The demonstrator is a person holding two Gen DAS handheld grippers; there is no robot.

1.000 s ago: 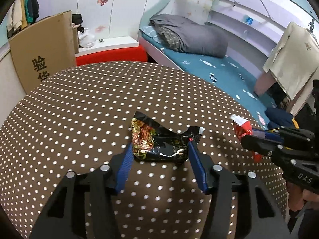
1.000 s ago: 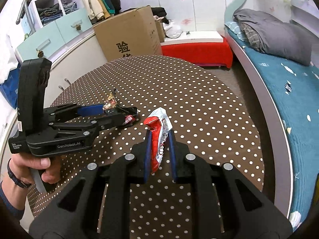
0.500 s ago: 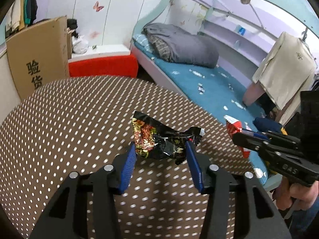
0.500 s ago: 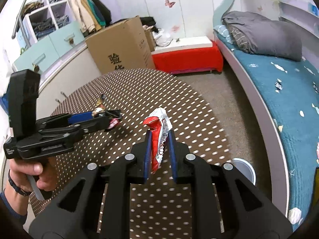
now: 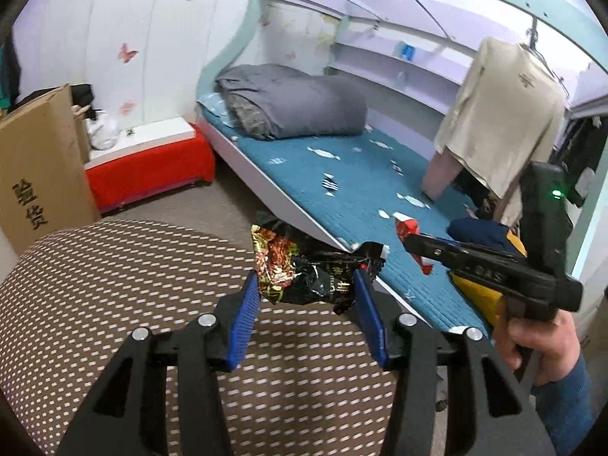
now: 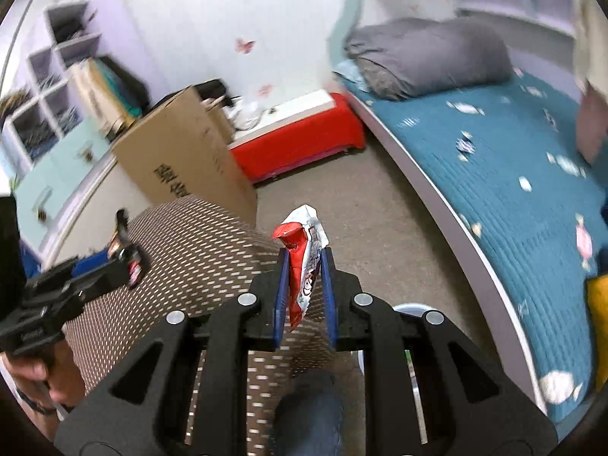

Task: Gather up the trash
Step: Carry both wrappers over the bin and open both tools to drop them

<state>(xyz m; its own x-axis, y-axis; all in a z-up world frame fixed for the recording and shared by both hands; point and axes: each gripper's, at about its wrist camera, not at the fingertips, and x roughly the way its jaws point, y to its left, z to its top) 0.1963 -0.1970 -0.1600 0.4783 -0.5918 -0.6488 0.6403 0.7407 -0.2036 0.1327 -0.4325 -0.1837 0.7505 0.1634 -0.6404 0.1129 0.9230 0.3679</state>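
Both tools have lifted their wrappers off the round brown white-dotted desk [image 5: 114, 285] toward its bed-side edge. The left tool [image 5: 307, 304] clamps the crumpled black-and-red foil snack wrapper [image 5: 304, 269], long axis crosswise. The right tool [image 6: 306, 285] pinches the red-and-white plastic wrapper [image 6: 302, 262] upright. Beige floor [image 6: 361, 228] lies open between desk and blue-quilted bed [image 6: 513, 174].

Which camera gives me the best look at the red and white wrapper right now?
The right wrist view: the red and white wrapper stands centred and close, pinched upright in the right gripper. The left wrist view shows only its two ends poking past that gripper's fingers, small and off to the right.
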